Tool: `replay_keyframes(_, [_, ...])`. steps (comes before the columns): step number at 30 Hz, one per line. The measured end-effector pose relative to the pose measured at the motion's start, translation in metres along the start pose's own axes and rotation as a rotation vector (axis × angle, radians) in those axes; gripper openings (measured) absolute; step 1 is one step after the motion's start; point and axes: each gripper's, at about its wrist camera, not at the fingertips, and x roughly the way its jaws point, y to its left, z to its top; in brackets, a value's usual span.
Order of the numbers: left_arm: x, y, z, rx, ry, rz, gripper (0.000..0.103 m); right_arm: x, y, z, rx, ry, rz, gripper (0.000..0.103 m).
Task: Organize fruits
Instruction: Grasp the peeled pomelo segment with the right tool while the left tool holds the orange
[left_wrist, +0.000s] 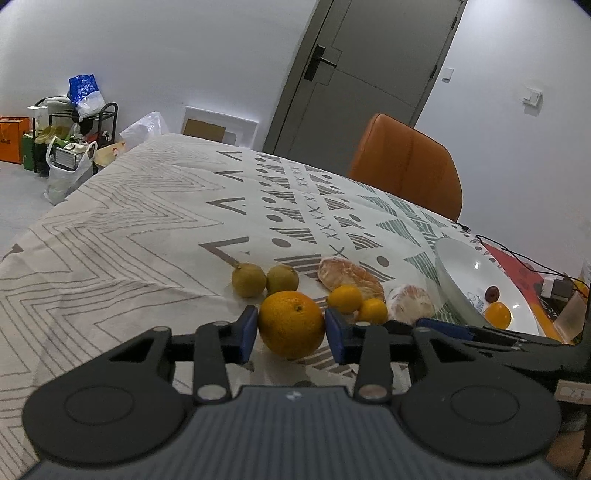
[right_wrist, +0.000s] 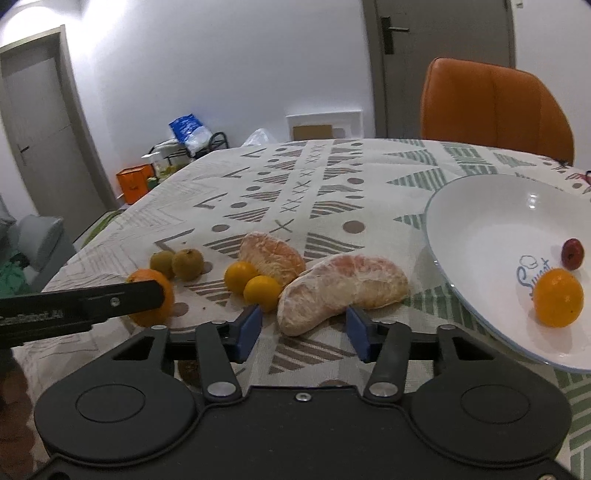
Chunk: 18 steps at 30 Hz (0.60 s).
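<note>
1. Orange and round, the large orange (left_wrist: 291, 324) is sitting on the surface (left_wrist: 147, 229) between the blue pads of the left hand-held gripper (left_wrist: 291, 328); both pads are pressing its sides, so the gripper is clenching the orange.
2. Two brownish-green round fruits (left_wrist: 265, 280) are lying side by side just behind the orange, touching each other.
3. Two small yellow citrus fruits (right_wrist: 252, 282) are resting against each other in the middle of the group, to the right of the green pair.
4. A peeled pomelo piece (right_wrist: 271, 254) is lying just behind the small yellow fruits.
5. A second, larger peeled pomelo segment (right_wrist: 341, 290) is lying in front of it, curved, with its near end reaching between the pads of the right hand-held gripper (right_wrist: 304, 332).
6. The right hand-held gripper is straddling that segment; its right pad is looking close to the pulp while its left pad is standing clear, so it is released and not yet grasping.
7. A white bowl (right_wrist: 480, 221) is sitting at the right of the surface, near the pomelo segment but apart from it.
8. Inside the bowl, a small orange fruit (right_wrist: 557, 297) and a small dark red fruit (right_wrist: 572, 253) are lying near each other.
9. An orange chair (right_wrist: 495, 107) is standing behind the surface's far right edge.
</note>
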Motion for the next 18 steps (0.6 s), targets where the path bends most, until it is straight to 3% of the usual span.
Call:
replay_keyframes(5, [-0.002,-0.001,0.000,0.003,-0.006,0.004,0.038,-0.006,-0.013,-0.003,0.038,-0.005,0.018,0.020])
replay_keyframes(15, [-0.003,-0.014,-0.006,0.021,0.001,-0.013,0.038,-0.021,-0.029,-0.013,0.076,-0.009,0.064,0.015])
replay_keyframes(18, [-0.001,-0.016,-0.009,0.025,0.007,-0.013,0.038,-0.026,-0.035,-0.017,0.094,-0.004,0.085,0.007])
